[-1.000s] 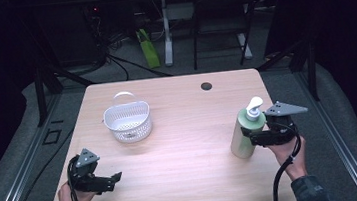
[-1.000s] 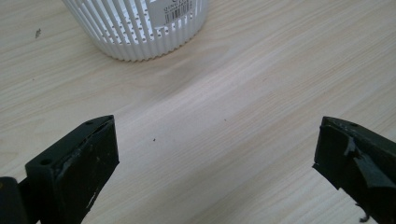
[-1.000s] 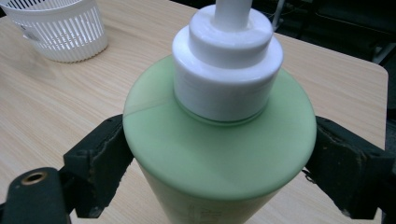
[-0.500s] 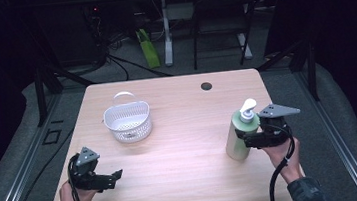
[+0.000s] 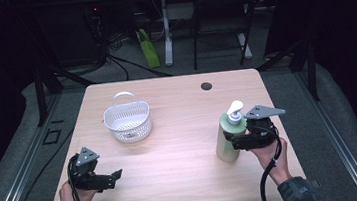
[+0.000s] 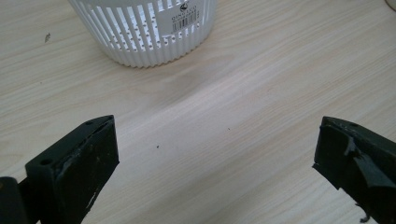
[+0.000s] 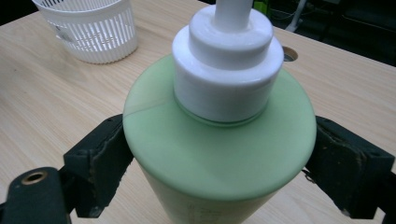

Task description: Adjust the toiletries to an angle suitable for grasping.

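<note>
A pale green pump bottle [image 5: 227, 140] with a white pump head [image 5: 234, 110] stands upright at the right of the wooden table [image 5: 189, 174]. My right gripper [image 5: 232, 143] is shut on the bottle's body just below the shoulder, a jaw pressed on each side. In the right gripper view the green bottle [image 7: 219, 158] sits between both jaws. A white slatted basket [image 5: 128, 121] with a raised handle stands at the left middle of the table. My left gripper [image 5: 115, 177] rests near the front left edge, open, with nothing between its jaws. Ahead of it is the basket [image 6: 144, 32].
A round dark cable hole [image 5: 206, 86] sits near the table's far edge. Beyond the table are desk legs, cables and a green object [image 5: 150, 54] on the floor. Bare wood lies between the basket and the bottle.
My right gripper has carried the bottle to the left, towards the table's middle, and slightly nearer the person. The left gripper and basket have not moved.
</note>
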Tool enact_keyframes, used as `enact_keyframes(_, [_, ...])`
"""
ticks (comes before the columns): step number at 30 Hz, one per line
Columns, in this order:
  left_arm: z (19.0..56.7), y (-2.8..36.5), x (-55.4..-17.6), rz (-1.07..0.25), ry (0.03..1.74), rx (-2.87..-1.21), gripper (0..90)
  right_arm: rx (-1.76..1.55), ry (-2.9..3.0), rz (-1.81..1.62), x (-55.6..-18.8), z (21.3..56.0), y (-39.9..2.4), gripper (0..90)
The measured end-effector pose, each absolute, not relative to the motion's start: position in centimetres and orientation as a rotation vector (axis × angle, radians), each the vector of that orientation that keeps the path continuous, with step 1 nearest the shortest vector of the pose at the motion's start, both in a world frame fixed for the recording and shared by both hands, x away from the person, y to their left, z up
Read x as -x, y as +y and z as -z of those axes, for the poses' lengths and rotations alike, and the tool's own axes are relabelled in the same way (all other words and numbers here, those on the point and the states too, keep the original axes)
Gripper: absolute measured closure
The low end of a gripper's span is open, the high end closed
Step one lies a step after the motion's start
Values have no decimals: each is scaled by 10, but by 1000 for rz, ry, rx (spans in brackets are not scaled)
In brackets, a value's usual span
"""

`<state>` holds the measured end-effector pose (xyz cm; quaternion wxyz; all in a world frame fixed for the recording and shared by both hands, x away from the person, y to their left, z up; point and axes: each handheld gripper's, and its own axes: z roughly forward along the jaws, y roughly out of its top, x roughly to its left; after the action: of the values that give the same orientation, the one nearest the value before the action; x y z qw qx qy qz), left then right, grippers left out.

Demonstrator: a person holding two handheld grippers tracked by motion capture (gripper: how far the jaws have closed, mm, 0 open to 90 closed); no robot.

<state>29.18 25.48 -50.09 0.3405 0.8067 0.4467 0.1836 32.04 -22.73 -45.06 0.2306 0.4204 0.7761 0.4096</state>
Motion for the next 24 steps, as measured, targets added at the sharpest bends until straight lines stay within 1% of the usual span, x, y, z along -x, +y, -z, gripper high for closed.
enact_keyframes(24, [500,252,-292,-506,1149,-2101,0,-1024,2246,-1178,-327,451,-148,123])
